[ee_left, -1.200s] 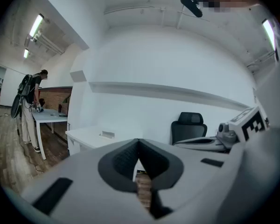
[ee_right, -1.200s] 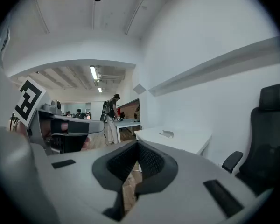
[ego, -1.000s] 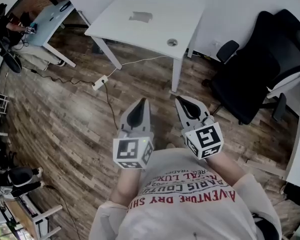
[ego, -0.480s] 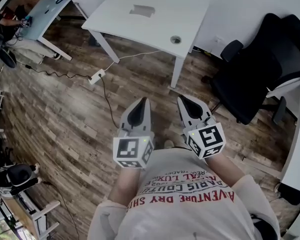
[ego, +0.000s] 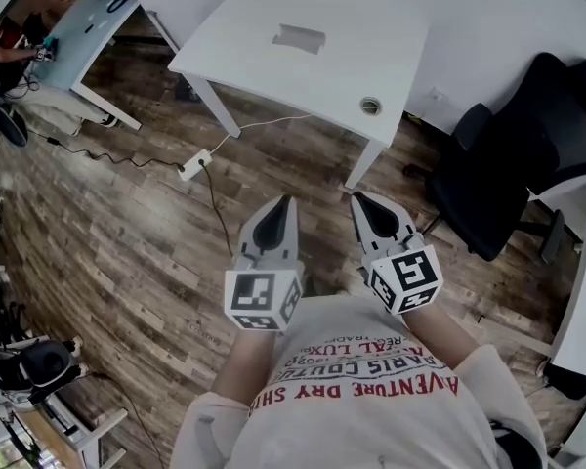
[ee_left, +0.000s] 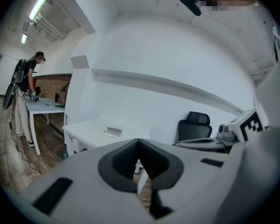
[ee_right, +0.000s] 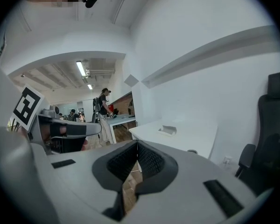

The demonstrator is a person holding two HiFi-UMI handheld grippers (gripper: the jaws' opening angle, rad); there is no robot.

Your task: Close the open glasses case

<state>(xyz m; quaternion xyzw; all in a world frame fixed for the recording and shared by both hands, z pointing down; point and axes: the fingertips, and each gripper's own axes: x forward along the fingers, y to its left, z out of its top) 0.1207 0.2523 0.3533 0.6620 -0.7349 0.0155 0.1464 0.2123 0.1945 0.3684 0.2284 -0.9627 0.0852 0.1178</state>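
Observation:
A small grey glasses case (ego: 299,38) lies on the white table (ego: 361,27) ahead of me, also small and far off in the left gripper view (ee_left: 114,131) and the right gripper view (ee_right: 168,130), where its lid looks raised. My left gripper (ego: 282,203) and right gripper (ego: 358,200) are held side by side close to my chest, above the wooden floor and well short of the table. Both point toward the table. Each one's jaws are pressed together with nothing between them (ee_left: 138,142) (ee_right: 137,143).
A black office chair (ego: 518,154) stands to the right of the table. On the floor at the left lies a white power strip (ego: 195,161) with its cable. A second table (ego: 78,37) with a person beside it stands far left. The white table has a cable hole (ego: 370,106).
The table and case have slid lower and rightward in the head view, as I come closer. Both grippers keep their pose and stay shut.

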